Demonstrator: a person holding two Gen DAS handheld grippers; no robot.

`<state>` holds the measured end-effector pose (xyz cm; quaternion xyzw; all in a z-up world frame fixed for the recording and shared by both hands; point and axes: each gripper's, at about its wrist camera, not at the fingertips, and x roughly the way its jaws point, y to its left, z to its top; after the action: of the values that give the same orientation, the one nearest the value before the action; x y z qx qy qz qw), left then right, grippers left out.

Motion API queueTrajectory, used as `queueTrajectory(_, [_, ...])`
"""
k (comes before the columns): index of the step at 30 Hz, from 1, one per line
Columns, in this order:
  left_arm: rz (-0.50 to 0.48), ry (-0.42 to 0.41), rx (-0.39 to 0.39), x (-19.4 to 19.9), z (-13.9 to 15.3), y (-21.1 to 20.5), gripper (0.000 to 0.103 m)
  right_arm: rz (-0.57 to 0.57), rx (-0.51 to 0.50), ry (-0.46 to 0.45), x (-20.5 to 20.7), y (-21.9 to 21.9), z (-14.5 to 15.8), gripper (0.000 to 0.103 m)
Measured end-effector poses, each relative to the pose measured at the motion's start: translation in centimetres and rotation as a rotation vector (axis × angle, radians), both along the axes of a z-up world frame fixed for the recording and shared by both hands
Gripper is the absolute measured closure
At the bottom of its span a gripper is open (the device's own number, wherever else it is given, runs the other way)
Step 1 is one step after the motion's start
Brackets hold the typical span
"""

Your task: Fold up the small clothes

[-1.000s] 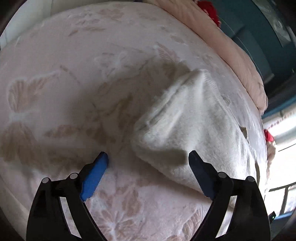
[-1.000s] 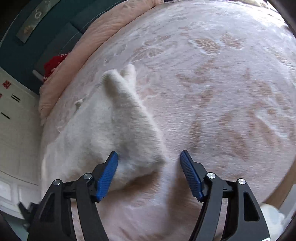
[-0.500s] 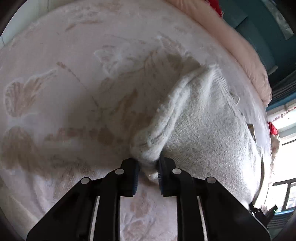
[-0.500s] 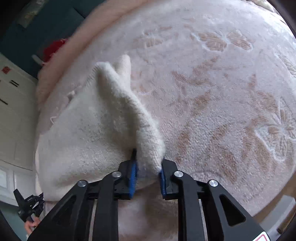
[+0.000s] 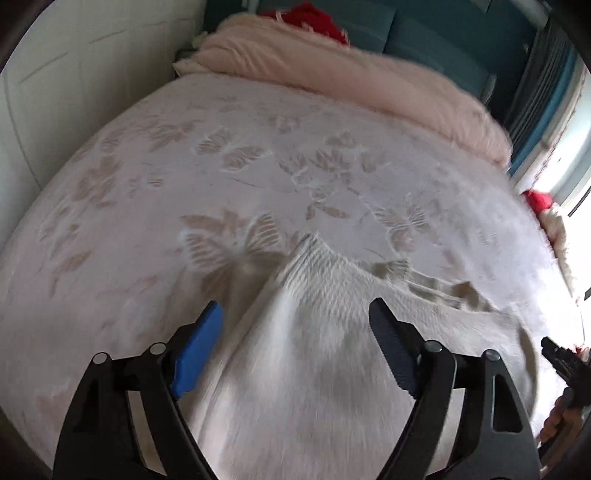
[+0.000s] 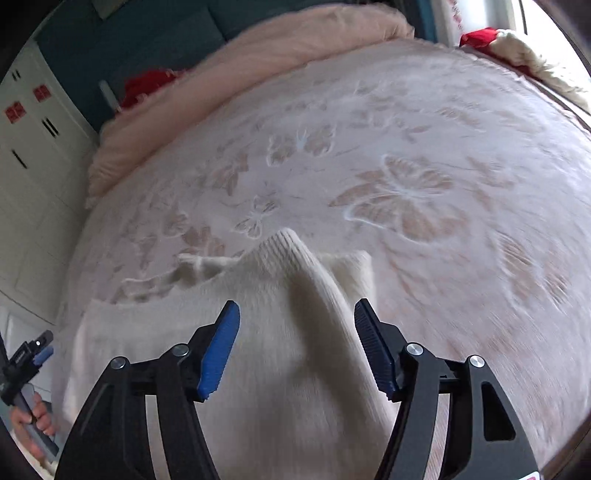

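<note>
While both grippers hang over the bed, this is how things lie:

Left gripper: its jaws are opening and already stand wide; the blue pads press on nothing, though the white knit lies below and between them.

Right gripper: its jaws are opening too and stand wide; the garment's raised ridge runs up between the pads without touching either that I can see.

White knitted garment: it lies on the bedspread at the near side of the bed, under both grippers, and the near part is blurred. A ribbed end points toward the pillow end, and a second flap lies flat just to its right in the right wrist view.

Bedspread: pale pink with raised butterfly and leaf patterns, covering most of the bed; the garment rests directly on it.

Pink blanket: bunched along the far end of the bed.

Red cloth: behind the pink blanket, against the dark teal headboard.

Other red item: at the bed's right edge near the bright window, beside something cream and fluffy.

Person's hand: at the left edge of the right wrist view, wrapped round the left gripper's handle.

White cupboards: beside the bed on the left of that view.
</note>
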<state>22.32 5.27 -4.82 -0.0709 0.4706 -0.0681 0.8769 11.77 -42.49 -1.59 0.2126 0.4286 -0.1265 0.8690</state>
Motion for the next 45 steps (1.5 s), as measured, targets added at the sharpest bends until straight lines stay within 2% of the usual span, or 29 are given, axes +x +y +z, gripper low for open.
queueTrajectory(2, [-0.002,0.048,0.008,2.8,-2.1,-1.0,0.024,-0.033,0.014,0.024,2.0,-0.5,-2.0,0.036])
queueTrajectory(3, [0.004,0.068,0.007,3.9,-2.9,-1.3,0.028,-0.046,0.032,0.035,2.7,-0.6,-2.7,0.037])
queueTrajectory(4, [-0.005,0.087,-0.005,4.4,-3.8,-1.4,0.052,-0.043,0.059,0.045,3.0,-0.6,-3.2,0.047])
queueTrajectory(5, [-0.027,0.133,-0.013,5.3,-5.0,-1.6,0.069,-0.01,0.096,0.026,3.3,-0.3,-3.4,0.097])
queueTrajectory(6, [-0.036,0.161,-0.006,5.7,-5.4,-1.8,0.092,0.009,0.105,0.004,3.3,0.0,-2.9,0.095])
queueTrajectory(7, [-0.044,0.157,-0.013,6.0,-5.4,-1.9,0.094,0.008,0.085,-0.07,2.6,0.1,-1.4,0.095])
queueTrajectory(9, [-0.057,0.088,0.0,5.9,-4.4,-1.0,0.096,-0.03,0.078,-0.146,1.5,-1.3,0.1,0.096])
queueTrajectory(10, [-0.052,0.08,0.01,6.0,-4.4,-0.5,0.096,-0.065,0.084,-0.166,0.9,-2.4,0.2,0.096])
queueTrajectory(11, [-0.025,0.084,0.023,6.3,-4.7,0.4,0.096,-0.102,0.083,-0.142,0.8,-3.8,-0.7,0.096])
queueTrajectory(13, [0.009,0.137,0.045,7.2,-7.0,1.3,0.096,-0.125,0.094,-0.01,1.9,-5.3,-4.5,0.096])
queueTrajectory(14, [0.011,0.141,0.043,7.3,-7.8,1.3,0.096,-0.108,0.092,0.014,2.2,-5.1,-5.7,0.096])
queueTrajectory(16, [0.02,0.114,0.072,7.3,-7.9,0.8,0.095,-0.1,0.055,0.0,2.2,-4.4,-4.4,0.093])
queueTrajectory(18, [0.034,0.121,0.072,7.1,-7.2,0.4,0.091,-0.087,0.049,-0.018,1.9,-3.5,-2.5,0.085])
queueTrajectory(19, [0.036,0.124,0.058,6.8,-6.6,0.4,0.089,-0.09,-0.011,-0.034,1.2,-2.4,-1.0,0.084])
queueTrajectory(21, [0.033,0.095,0.028,5.6,-4.7,0.1,0.081,-0.074,-0.073,-0.078,-0.1,-0.3,1.1,0.071])
queueTrajectory(23, [0.016,0.023,0.034,3.5,-2.4,-0.8,0.076,-0.032,-0.054,-0.146,-1.4,2.5,2.5,0.063])
queueTrajectory(25, [-0.017,-0.02,0.039,1.6,-1.1,-2.1,0.055,0.08,-0.012,-0.151,-1.6,7.1,2.4,0.063])
queueTrajectory(27, [-0.058,-0.008,0.051,-0.1,-1.5,-4.3,0.047,0.166,0.005,-0.121,-1.3,10.3,1.3,0.065])
queueTrajectory(29, [-0.107,0.036,0.082,-1.0,-3.4,-6.5,0.047,0.224,0.001,-0.071,-0.6,13.2,-1.1,0.071])
queueTrajectory(31, [-0.114,0.089,0.113,-1.5,-5.7,-7.3,0.046,0.216,-0.024,-0.001,0.0,13.7,-4.0,0.071])
queueTrajectory(32, [-0.098,0.088,0.113,-1.8,-6.8,-7.3,0.045,0.212,-0.036,-0.019,-0.2,13.7,-5.0,0.072])
queueTrajectory(35, [-0.077,0.047,0.097,-2.5,-6.7,-7.1,0.045,0.22,-0.083,0.002,-0.6,14.7,-3.0,0.069])
queueTrajectory(36, [-0.074,0.049,0.101,-2.5,-6.5,-7.2,0.045,0.225,-0.057,-0.017,-0.7,14.8,-2.1,0.066])
queueTrajectory(40, [-0.069,0.065,0.093,-2.2,-6.3,-7.2,0.045,0.225,-0.001,-0.059,0.0,15.3,-0.4,0.067])
queueTrajectory(42, [-0.066,0.066,0.083,-2.4,-6.2,-7.0,0.045,0.222,0.011,-0.04,1.3,16.1,-0.9,0.078])
queueTrajectory(45, [-0.07,0.067,0.079,-2.7,-6.4,-6.4,0.045,0.224,0.016,0.051,3.6,17.2,-3.0,0.087])
